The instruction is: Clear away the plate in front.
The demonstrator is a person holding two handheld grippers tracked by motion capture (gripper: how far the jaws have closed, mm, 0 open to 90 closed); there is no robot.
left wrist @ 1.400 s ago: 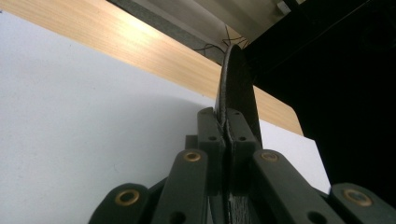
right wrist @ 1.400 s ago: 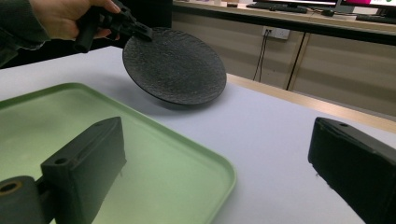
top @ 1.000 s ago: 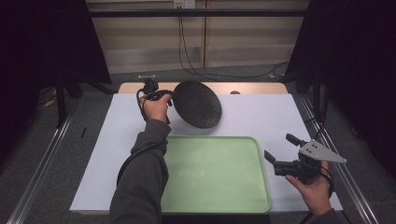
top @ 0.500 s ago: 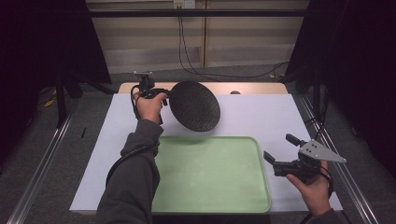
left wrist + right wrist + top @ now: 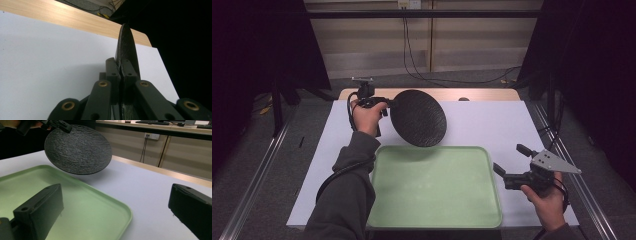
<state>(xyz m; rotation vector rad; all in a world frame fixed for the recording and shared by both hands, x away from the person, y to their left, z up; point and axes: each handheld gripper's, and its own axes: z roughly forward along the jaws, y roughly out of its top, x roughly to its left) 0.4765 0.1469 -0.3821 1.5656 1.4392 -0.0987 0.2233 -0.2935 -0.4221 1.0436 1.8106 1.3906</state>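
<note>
The round black plate with a rough, stone-like surface [image 5: 418,118] hangs tilted in the air over the far edge of the pale green plastic tray [image 5: 434,220], pinched at its left rim by the left gripper [image 5: 388,103], whose jaws are closed tight on that rim with nothing else between them. So the pick-up looks done, while the setting down is left: the tray lies bare on the white sheet over the wooden table [image 5: 492,94]. The right gripper [image 5: 511,159] waits near the tray's right side, jaws wide apart and holding nothing.
</note>
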